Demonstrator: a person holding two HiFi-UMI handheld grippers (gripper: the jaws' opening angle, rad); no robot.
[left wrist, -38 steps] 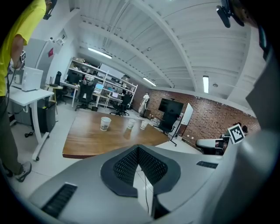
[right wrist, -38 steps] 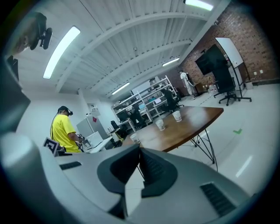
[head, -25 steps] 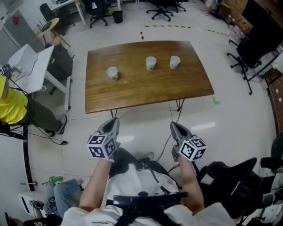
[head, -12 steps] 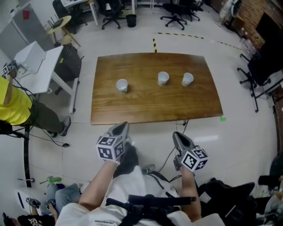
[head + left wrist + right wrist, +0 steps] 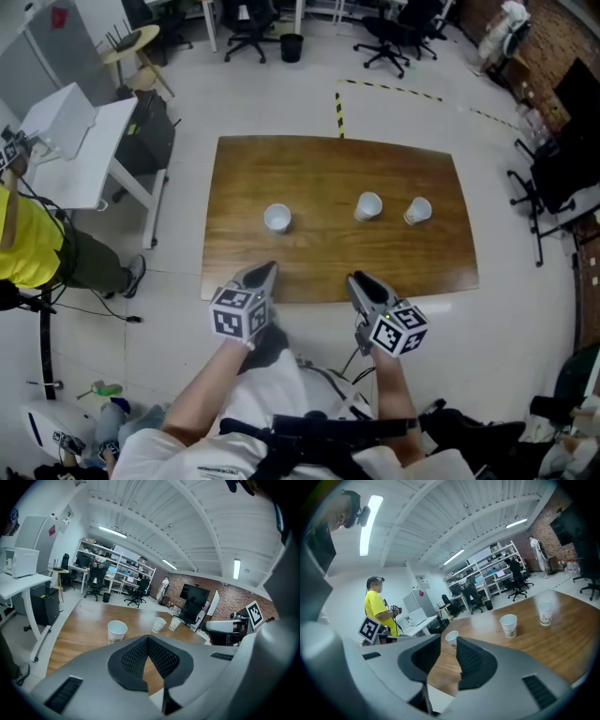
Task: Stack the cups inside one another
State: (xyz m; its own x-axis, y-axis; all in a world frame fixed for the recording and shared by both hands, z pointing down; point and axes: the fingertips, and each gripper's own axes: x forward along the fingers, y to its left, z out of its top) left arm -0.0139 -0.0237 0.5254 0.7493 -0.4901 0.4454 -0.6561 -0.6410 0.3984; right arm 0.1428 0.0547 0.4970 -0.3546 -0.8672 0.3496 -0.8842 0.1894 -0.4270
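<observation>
Both tongs have come forward since a second ago and their tips are now over the near edge of the counter [image 5: 246, 178]; before, they hung well short of it. Three white paper cups stand upright on the wood, in a loose row across the middle, none inside another. The left cup [image 5: 277, 218] stands apart from the other two. The middle cup [image 5: 368, 206] and the right cup [image 5: 418, 211] stand near each other, not touching.

Nearest to the left cup are the left tongs [image 5: 263, 273], pointing toward it but well apart from it. In the left gripper view their pads meet at the tips, and they hold nothing. The right tongs [image 5: 357, 281] are near the counter's edge below the middle cup. Their jaws have just been opening and now stand apart with a clear gap. Nothing is between them; in the right gripper view the left cup shows far off through that gap.

Off to the left of the counter a person in a yellow shirt [image 5: 22, 246] stands beside a white desk [image 5: 67, 141]. Black office chairs [image 5: 389, 28] stand on the floor beyond the far edge.
</observation>
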